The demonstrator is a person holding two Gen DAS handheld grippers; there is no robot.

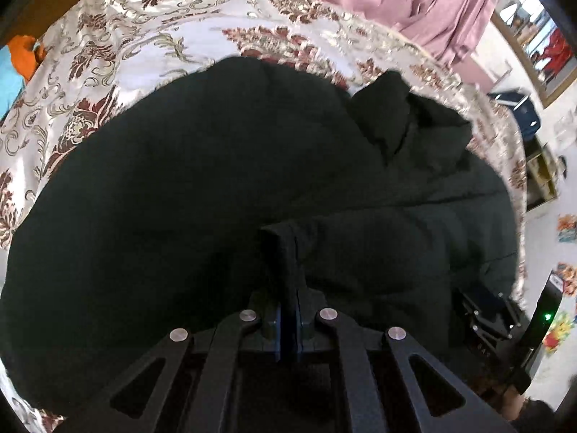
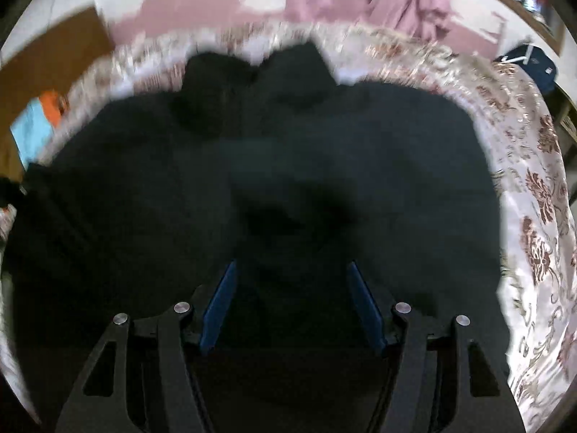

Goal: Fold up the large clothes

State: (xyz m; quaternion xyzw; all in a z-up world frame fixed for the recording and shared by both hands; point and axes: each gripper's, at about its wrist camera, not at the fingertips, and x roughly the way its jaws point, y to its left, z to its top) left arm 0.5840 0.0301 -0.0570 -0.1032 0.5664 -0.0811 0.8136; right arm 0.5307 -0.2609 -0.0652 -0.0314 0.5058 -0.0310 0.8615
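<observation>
Black coat spread across floral bedspread. Left gripper clamped on a coat fold; right gripper agape above coat, gripping nothing. Risk: thin pinch slipping, fold collapsing; one-sided pull skewing coat.

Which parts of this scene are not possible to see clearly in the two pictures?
- Right wrist view: the black garment and bedspread are smeared by motion blur, so folds and seams are lost.
- Left wrist view: the fabric pinched in the left tool is black on black; which part of the garment it is cannot be told.
- Both views: the garment's lower edge is cut off behind the tool frames.
- Right tool: open; contact with the cloth is unclear.
</observation>
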